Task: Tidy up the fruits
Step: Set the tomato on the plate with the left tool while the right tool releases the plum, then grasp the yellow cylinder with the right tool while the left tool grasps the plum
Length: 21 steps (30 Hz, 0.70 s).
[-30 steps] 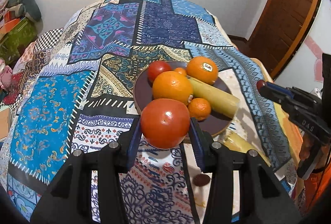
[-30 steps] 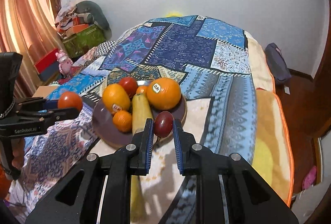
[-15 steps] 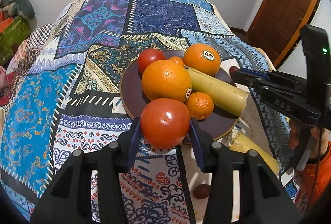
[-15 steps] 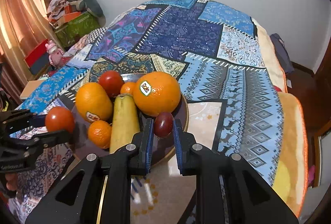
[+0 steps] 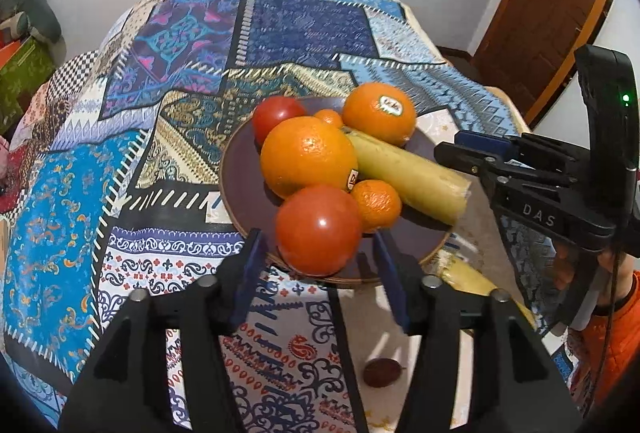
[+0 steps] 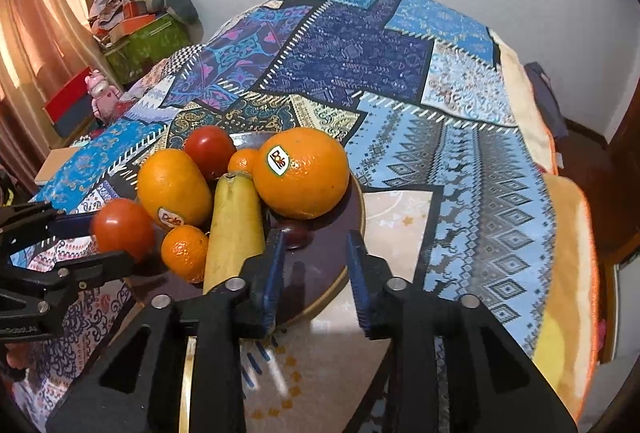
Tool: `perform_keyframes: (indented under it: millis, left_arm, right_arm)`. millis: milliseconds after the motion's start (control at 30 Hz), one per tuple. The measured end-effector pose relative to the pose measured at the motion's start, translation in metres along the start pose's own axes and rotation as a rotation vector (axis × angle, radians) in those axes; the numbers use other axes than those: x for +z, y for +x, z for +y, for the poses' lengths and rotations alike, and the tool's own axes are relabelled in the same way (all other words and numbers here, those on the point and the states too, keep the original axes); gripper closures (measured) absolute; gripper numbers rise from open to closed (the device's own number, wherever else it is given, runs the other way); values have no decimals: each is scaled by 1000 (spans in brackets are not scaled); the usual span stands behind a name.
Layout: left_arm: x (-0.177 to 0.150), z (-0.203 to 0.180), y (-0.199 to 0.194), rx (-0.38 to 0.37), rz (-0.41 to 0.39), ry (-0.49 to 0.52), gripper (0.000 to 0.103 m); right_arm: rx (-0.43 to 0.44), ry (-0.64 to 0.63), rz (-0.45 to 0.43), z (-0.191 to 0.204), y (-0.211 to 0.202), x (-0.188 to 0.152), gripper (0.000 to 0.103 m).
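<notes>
Left gripper (image 5: 316,253) spread around tomato (image 5: 318,229) on plate (image 5: 240,177); right gripper (image 6: 316,253) released, plum (image 6: 296,235) ahead

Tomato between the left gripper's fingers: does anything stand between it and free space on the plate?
Yes. The tomato is at the near rim of the plate, inside the open left gripper. Directly behind it the large orange and small mandarin crowd it; bare plate shows only to their left.

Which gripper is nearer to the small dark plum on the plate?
Right. The right gripper is open with the plum lying on the plate just ahead of its fingertips. The left gripper sits across the plate, open around a tomato.
</notes>
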<state>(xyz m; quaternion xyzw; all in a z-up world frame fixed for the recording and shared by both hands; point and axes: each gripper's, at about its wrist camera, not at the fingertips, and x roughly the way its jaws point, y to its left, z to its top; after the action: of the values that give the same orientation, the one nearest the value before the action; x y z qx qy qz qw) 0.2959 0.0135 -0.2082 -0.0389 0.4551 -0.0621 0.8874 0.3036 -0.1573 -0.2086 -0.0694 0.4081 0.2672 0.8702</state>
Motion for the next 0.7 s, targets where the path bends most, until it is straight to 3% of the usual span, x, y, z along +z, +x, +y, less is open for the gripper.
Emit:
perform_keyframes:
  millis: [400,700]
  left_arm:
    - [-14,-3,-43,-19,-32,-6,42]
    - [-45,-9,-57,-33,11,9,42]
  right_arm:
    - [36,-5,-76,14,-59,-23,65]
    - [80,8,-4,36,-60,-65,65]
